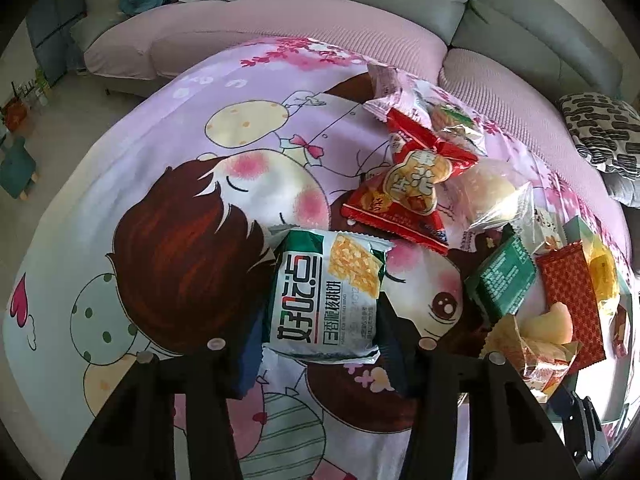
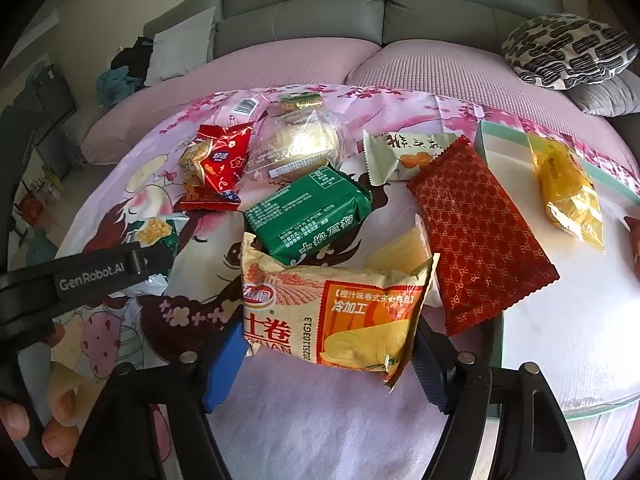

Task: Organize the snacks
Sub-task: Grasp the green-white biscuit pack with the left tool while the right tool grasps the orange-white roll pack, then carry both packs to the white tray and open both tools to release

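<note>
My left gripper [image 1: 320,344] is shut on a white and green cracker packet [image 1: 324,296], both pads against its sides, over the cartoon-print cloth [image 1: 180,160]. In the right wrist view my right gripper [image 2: 326,364] has a yellow and orange roll-cake packet [image 2: 332,312] between its blue pads, which touch its two edges. A green packet [image 2: 308,216] lies just beyond it. A dark red patterned packet [image 2: 480,236] lies to its right, partly over a white tray [image 2: 560,340]. A yellow packet [image 2: 568,188] rests in that tray.
Farther back lie a red snack bag [image 2: 216,168], a clear-wrapped pastry [image 2: 296,140] and a white packet [image 2: 404,152]. The left gripper's body [image 2: 100,272] and a person's fingers [image 2: 16,420] fill the left edge. A grey sofa [image 2: 360,12] stands behind.
</note>
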`<state>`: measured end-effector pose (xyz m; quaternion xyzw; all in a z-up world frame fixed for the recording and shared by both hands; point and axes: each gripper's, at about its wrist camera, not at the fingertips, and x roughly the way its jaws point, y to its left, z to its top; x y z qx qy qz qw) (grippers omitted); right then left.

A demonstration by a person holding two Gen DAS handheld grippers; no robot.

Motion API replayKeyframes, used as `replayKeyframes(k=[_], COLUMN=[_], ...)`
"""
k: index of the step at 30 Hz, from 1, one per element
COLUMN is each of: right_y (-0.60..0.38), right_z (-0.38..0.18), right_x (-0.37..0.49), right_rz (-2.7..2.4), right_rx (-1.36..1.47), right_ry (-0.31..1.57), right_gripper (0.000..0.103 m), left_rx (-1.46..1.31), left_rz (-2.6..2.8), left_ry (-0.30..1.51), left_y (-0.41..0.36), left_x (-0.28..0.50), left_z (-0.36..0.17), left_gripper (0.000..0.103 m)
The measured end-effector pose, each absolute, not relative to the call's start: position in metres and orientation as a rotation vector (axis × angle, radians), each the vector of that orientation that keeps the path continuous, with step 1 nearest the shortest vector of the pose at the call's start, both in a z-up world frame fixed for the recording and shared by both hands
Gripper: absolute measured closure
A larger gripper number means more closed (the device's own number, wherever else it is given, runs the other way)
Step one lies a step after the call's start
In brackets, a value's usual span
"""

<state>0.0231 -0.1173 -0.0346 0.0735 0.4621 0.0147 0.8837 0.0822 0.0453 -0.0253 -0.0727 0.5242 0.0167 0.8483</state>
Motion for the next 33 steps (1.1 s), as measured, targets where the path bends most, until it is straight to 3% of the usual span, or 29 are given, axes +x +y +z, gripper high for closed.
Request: replayKeyframes(k=[8,33], right_y=[-0.119,-0.161], right_z=[-0.029,0.020], right_x=[0.021,0.001], right_rz=[0.053,0.013], right_rx=[0.170,0.238], right_ry=[0.948,0.846], right_gripper=[0.033,0.033], left_rx=[-0.167,-0.191], left_rz=[0.020,-0.103], left_ry=[1.060,0.858], left_y=[0.046,0.005], left_x=[0.080,0.051], left_z=[-0.013,0.052], left_gripper=[0.051,0.051])
